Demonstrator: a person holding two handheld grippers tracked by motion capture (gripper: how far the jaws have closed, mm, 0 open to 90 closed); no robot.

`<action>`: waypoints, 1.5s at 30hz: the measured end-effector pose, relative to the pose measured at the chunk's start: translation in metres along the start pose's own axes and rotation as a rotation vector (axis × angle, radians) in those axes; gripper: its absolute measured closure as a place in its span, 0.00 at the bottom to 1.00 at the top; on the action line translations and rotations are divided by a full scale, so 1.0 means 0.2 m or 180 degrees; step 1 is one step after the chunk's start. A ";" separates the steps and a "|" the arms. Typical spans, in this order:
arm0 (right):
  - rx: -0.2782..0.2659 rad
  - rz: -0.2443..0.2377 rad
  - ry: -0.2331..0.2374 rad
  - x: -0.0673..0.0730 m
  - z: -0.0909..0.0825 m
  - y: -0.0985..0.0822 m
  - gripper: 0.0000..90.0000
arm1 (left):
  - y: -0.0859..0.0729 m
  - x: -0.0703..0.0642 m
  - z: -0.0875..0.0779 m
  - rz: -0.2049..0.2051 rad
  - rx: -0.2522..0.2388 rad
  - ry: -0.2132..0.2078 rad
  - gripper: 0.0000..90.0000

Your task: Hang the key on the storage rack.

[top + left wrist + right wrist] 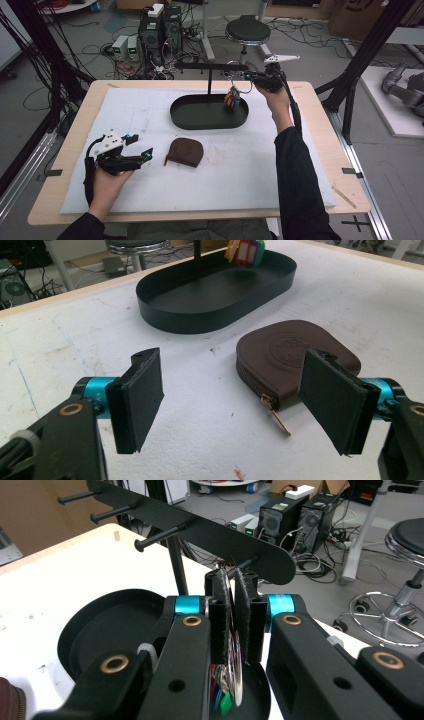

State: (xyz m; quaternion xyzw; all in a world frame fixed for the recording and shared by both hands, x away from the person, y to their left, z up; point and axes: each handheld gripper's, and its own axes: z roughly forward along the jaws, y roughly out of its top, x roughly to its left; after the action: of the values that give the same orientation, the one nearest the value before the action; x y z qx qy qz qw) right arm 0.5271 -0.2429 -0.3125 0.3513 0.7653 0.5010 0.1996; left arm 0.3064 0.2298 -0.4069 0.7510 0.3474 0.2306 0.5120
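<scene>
- At the table's left, my left gripper [142, 148] rested low over the white mat [125, 110], its jaws spread wide and grasping nothing; the left gripper view showed bare mat between the two black pads [142, 395].
- Just right of it, a brown zip pouch [185, 151] lay flat on the mat. In the left gripper view the pouch [280, 360] sat ahead of the right-hand pad, its zipper pull [277, 412] pointing toward the camera, untouched by either jaw.
- Farther back at centre, a black oval tray [200, 122] sat on the mat, with a thin post [209, 82] rising from it to a black peg rail [210, 530].
- At the tray's right end, a bunch of keys with coloured tags [231, 97] hung from a metal ring, dangling over the tray.
- At far right, my right gripper [252, 77] was raised to rail height, jaws clenched on the key ring [231, 630]; the right gripper view showed the ring pinched between the pads, just beside the rail's end peg [247, 562]. I could not tell whether the ring touched that peg.
</scene>
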 end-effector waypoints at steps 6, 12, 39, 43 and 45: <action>0.0021 -0.0027 -0.0140 0.00 -0.01 0.00 0.92 | 0.00 0.00 0.00 0.0004 -0.0002 -0.0003 0.29; 0.0046 -0.0047 -0.0347 0.00 -0.02 0.00 0.89 | 0.00 0.00 0.00 0.0018 -0.0002 -0.0004 0.29; -0.0072 0.0058 -0.0630 0.04 -0.37 -0.16 0.60 | 0.03 0.02 0.05 0.0037 -0.0004 0.0000 0.29; -0.0006 0.0164 -0.0575 0.09 -0.47 -0.19 0.54 | 0.05 0.03 0.06 0.0056 0.0000 -0.0002 0.29; -0.0105 0.0107 -0.0587 0.13 -0.52 -0.22 0.54 | 0.06 0.03 0.06 0.0050 -0.0014 -0.0007 0.29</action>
State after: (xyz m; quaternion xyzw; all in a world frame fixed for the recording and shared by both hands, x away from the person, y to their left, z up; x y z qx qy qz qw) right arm 0.4266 -0.3011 -0.3069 0.4054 0.7294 0.4823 0.2665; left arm 0.3225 0.2245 -0.4014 0.7528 0.3404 0.2345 0.5122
